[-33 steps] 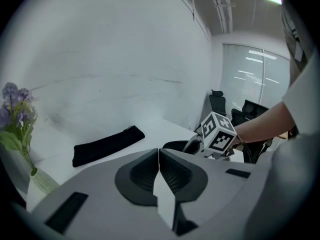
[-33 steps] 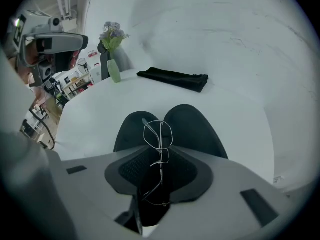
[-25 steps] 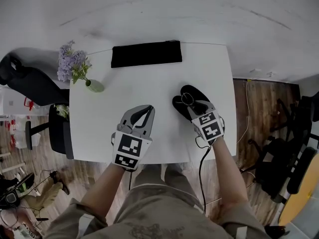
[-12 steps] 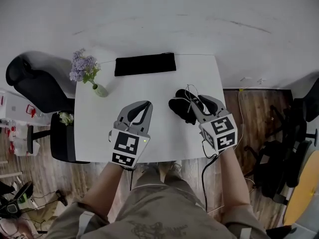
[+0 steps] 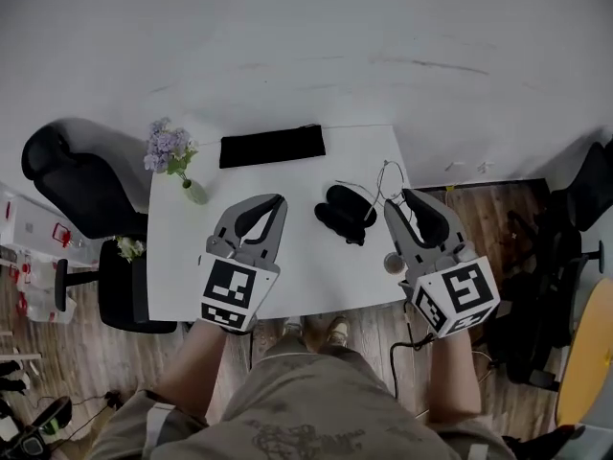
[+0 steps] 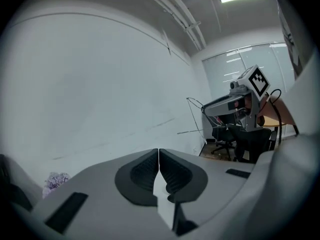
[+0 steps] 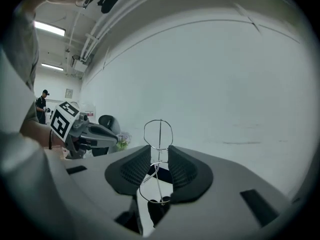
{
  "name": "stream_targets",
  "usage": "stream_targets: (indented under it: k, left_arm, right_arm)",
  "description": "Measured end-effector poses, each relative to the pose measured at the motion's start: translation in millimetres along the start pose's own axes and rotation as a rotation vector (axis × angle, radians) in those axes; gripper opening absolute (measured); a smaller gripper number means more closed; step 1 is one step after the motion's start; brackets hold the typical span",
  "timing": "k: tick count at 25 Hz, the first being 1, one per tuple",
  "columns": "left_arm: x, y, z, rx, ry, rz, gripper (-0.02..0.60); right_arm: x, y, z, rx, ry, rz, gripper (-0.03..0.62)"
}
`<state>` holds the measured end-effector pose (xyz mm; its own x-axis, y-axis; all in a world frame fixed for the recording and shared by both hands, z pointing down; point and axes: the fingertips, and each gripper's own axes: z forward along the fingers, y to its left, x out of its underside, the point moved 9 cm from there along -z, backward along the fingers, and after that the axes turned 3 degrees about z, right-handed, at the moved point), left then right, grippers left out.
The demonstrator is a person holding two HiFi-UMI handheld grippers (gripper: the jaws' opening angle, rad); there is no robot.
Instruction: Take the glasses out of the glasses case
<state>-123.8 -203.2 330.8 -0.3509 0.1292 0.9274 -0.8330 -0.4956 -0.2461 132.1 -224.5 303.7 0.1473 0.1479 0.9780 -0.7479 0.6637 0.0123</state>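
Note:
The black glasses case (image 5: 341, 213) lies open on the white table (image 5: 306, 276), right of centre. My right gripper (image 5: 407, 204) hangs well above the table, just right of the case, shut on thin wire-framed glasses (image 5: 385, 174). In the right gripper view the glasses (image 7: 159, 132) stand upright between the pads (image 7: 134, 168), one lens above the jaws and one below. My left gripper (image 5: 270, 203) hovers left of the case, shut with nothing in it; its pads (image 6: 146, 170) meet in the left gripper view. From there I also see the right gripper (image 6: 231, 103) with the glasses (image 6: 194, 109).
A flat black pad (image 5: 272, 146) lies along the table's far edge. A small vase of purple flowers (image 5: 172, 157) stands at the far left corner. Black office chairs flank the table, one to the left (image 5: 77, 186) and one to the right (image 5: 565, 247). A white wall is behind.
Both grippers have risen from the table. The right one has lifted the wire glasses up out of the black case, which stays on the table. The left stays shut and empty.

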Motion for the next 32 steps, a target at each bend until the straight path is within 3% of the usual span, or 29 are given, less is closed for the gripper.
stream_targets:
  k: [10, 20, 32]
  left_arm:
    - [-13, -10, -40, -0.019, -0.035, 0.029, 0.021]
    - [11, -36, -51, 0.027, 0.020, -0.043, 0.021]
    - [9, -37, -50, 0.043, 0.021, -0.035, 0.020]
  right_arm:
    - [-3, 22, -77, 0.094, -0.079, 0.083, 0.126]
    - [41, 32, -91, 0.093, 0.062, 0.090, 0.124]
    - [43, 31, -89, 0.105, 0.075, 0.097, 0.124]
